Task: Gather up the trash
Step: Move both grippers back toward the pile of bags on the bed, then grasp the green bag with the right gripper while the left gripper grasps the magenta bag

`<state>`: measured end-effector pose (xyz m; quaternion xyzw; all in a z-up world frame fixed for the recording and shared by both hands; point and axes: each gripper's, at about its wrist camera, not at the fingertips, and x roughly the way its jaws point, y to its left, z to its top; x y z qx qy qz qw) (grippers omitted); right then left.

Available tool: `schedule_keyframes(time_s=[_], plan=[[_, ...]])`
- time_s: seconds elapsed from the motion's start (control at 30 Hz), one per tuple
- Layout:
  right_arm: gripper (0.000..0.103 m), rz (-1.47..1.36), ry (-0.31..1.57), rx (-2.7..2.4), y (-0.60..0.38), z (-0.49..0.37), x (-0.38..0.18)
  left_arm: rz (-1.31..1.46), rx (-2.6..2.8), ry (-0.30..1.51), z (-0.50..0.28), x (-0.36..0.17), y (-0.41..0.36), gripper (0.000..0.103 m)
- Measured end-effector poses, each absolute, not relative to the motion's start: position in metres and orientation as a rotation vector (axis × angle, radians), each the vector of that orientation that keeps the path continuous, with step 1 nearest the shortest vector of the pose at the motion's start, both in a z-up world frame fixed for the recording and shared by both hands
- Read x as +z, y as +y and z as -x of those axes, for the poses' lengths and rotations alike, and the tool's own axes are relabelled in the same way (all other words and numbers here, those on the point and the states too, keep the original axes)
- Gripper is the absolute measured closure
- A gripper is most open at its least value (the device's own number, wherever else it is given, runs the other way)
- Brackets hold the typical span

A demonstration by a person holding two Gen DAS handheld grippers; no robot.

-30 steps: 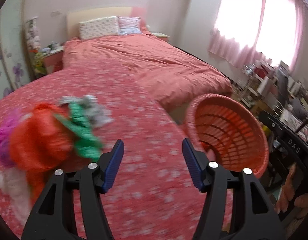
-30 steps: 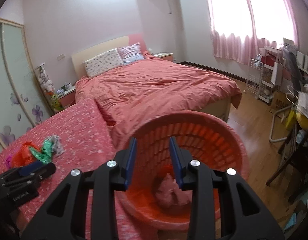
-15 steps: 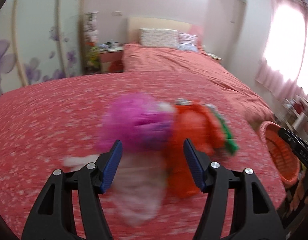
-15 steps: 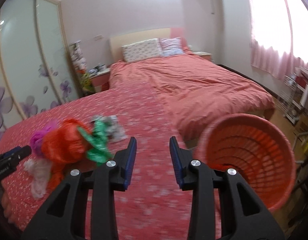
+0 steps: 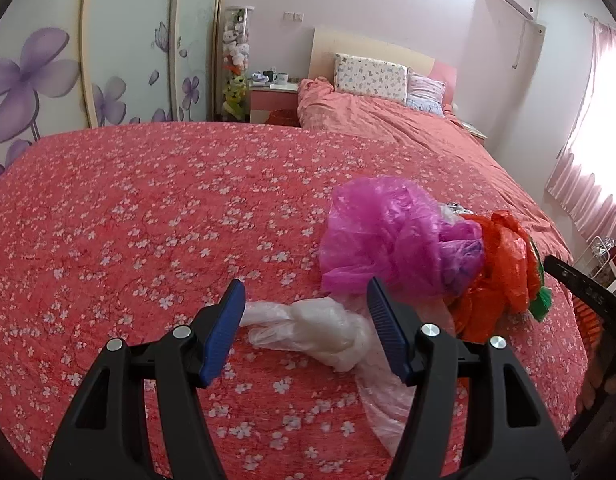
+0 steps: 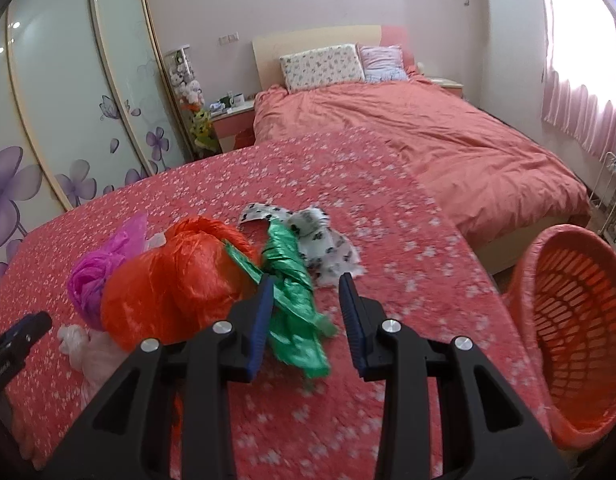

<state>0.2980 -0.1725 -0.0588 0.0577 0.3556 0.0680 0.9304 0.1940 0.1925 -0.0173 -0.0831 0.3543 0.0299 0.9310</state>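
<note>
Crumpled trash lies on the red floral cloth (image 5: 148, 220). A clear plastic bag (image 5: 315, 328) lies between the fingers of my open left gripper (image 5: 304, 300). A magenta bag (image 5: 387, 236) and an orange bag (image 5: 503, 264) sit just beyond. In the right wrist view, a green bag (image 6: 296, 300) lies between the fingers of my open right gripper (image 6: 308, 296), with the orange bag (image 6: 176, 288), magenta bag (image 6: 96, 276) and a black-and-white wrapper (image 6: 319, 240) around it. The orange basket (image 6: 575, 320) stands at the right edge.
A bed with a pink quilt (image 6: 427, 136) and pillows stands behind the covered surface. A flowered wardrobe (image 5: 88, 60) and a nightstand (image 5: 274, 98) stand at the back left. A wire rack (image 6: 611, 200) stands by the curtained window on the right.
Both grippers have swung left, away from the basket, and now face the trash pile. The left gripper has come up to the clear bag, the right to the green bag.
</note>
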Motion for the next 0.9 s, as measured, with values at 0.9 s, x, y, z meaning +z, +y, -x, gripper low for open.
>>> schedule_keyframes(time_s=[0.9], plan=[[0.089, -0.078, 0.714, 0.172, -0.179, -0.286, -0.059, 0.189, -0.052, 0.714, -0.221, 0.005, 0.155, 0.040]])
